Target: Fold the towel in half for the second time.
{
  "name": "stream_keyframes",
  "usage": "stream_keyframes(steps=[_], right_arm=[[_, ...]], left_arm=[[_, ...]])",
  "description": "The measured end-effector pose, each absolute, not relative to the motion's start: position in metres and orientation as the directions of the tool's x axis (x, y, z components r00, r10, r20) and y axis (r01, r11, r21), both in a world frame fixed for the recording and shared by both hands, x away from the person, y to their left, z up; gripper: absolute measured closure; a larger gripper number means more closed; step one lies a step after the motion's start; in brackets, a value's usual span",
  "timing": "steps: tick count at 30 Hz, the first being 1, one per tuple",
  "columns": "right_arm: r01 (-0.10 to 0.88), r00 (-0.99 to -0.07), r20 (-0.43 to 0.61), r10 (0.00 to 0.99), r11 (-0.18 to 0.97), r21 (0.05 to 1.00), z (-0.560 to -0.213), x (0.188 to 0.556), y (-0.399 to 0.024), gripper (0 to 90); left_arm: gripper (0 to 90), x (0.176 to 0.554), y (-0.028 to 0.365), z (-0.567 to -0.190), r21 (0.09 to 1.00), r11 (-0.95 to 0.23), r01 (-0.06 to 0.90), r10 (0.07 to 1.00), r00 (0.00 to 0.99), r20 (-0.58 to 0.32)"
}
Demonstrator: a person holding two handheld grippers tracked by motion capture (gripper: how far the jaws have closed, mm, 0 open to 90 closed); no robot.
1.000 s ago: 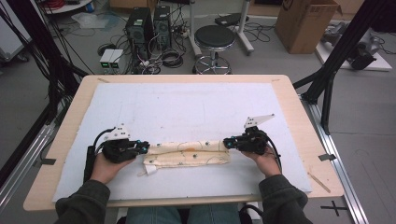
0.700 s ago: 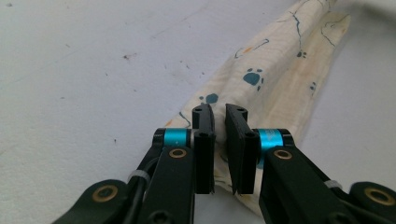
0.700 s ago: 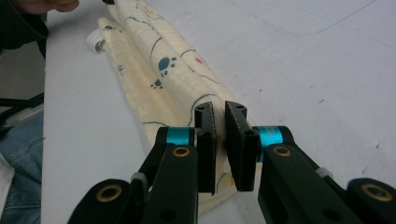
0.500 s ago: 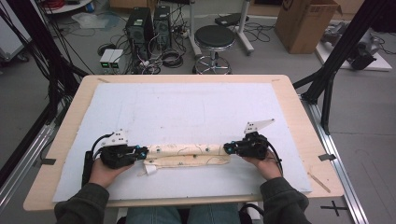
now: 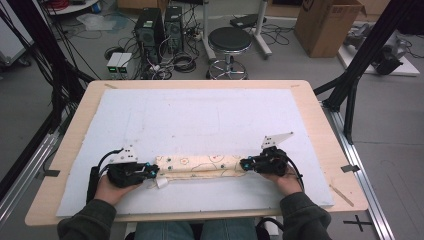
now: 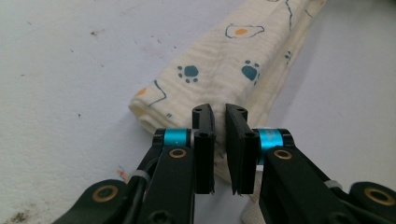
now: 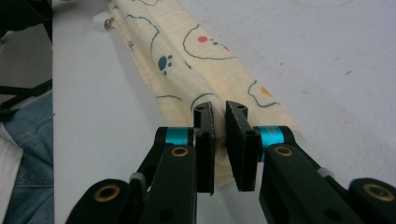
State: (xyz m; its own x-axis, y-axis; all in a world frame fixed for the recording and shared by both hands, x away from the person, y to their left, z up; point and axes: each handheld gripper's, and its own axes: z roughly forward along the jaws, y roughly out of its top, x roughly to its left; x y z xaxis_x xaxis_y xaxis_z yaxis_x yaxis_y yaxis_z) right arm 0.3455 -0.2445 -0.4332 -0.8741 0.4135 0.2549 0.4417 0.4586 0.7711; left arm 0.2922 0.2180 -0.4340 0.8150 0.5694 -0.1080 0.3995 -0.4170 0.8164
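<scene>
A cream cloth printed with paw marks and eggs lies folded into a long narrow strip across the near part of the white mat. My left gripper is at the strip's left end and my right gripper at its right end, each lying low and pointing inward. In the left gripper view the jaws of the left gripper stand almost together, with an edge of the cloth pinched between them. The right gripper grips the other end of the cloth the same way.
The mat covers a wooden table. Beyond the far edge stand a black stool, computer towers with cables, and a cardboard box. Black frame legs rise at both sides. The person's jeans sit at the near edge.
Both hands have drifted slightly toward the near edge of the table. The cloth strip lies where it was, and both grips are unchanged.
</scene>
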Motion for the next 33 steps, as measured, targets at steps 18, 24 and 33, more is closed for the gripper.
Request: stream_keyframes(steps=[18,24,33], right_arm=[[0.418,-0.887,0.281,0.366,0.376,0.827,-0.411,0.342,-0.246,58.8],[0.417,-0.887,0.269,0.374,0.404,0.814,-0.406,0.349,-0.230,71.3],[0.403,-0.905,0.262,0.336,0.471,0.785,-0.408,0.361,-0.190,78.9]], left_arm=[[49.4,0.294,0.215,-0.415,0.859,-0.349,0.375,0.517,0.841,-0.157],[69.5,0.304,0.201,-0.410,0.852,-0.380,0.360,0.507,0.851,-0.133],[85.6,0.322,0.164,-0.414,0.808,-0.458,0.371,0.497,0.860,-0.113]])
